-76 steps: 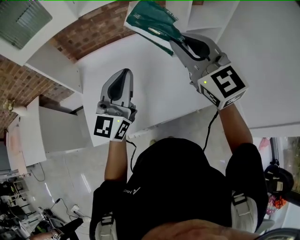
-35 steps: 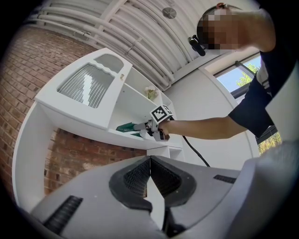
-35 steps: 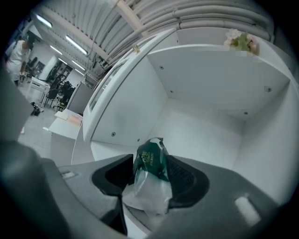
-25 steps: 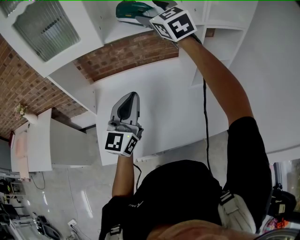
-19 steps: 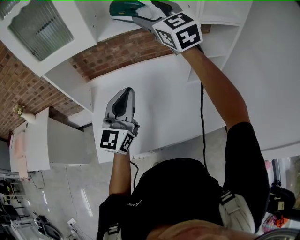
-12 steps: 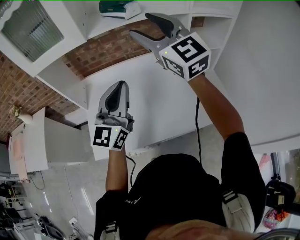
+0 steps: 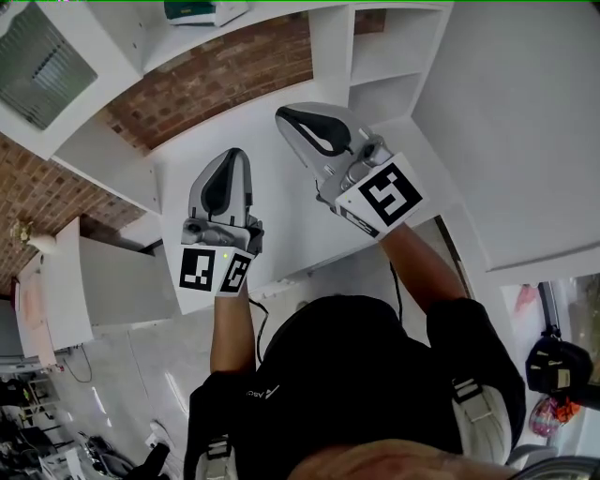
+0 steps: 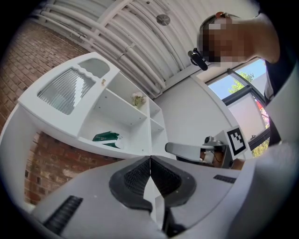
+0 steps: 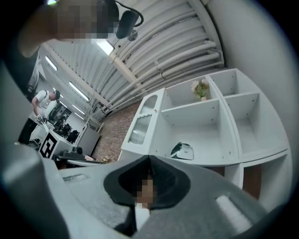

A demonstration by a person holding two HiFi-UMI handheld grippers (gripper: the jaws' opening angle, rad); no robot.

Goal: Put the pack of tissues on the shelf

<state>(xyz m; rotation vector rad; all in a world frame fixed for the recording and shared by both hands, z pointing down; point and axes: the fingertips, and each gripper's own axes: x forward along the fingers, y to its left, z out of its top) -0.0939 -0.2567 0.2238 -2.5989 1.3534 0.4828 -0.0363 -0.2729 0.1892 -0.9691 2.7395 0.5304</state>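
In the head view, the pack of tissues (image 7: pixel 200 11) is seen lying on the shelf (image 7: pixel 281 11). In the left gripper view, the left gripper (image 8: pixel 150 161) is clenched on nothing, away from the shelf. In the right gripper view, the right gripper (image 9: pixel 148 161) — its jaws have just been closing, nothing between them — is pressed together, empty. The placing is judged done.

No text legible — the pack of tissues (image 7: pixel 187 11) shows too small.

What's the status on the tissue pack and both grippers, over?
Left gripper shut, empty. Right gripper just closed, empty. Pack of tissues lying on the shelf. Nothing in the way.
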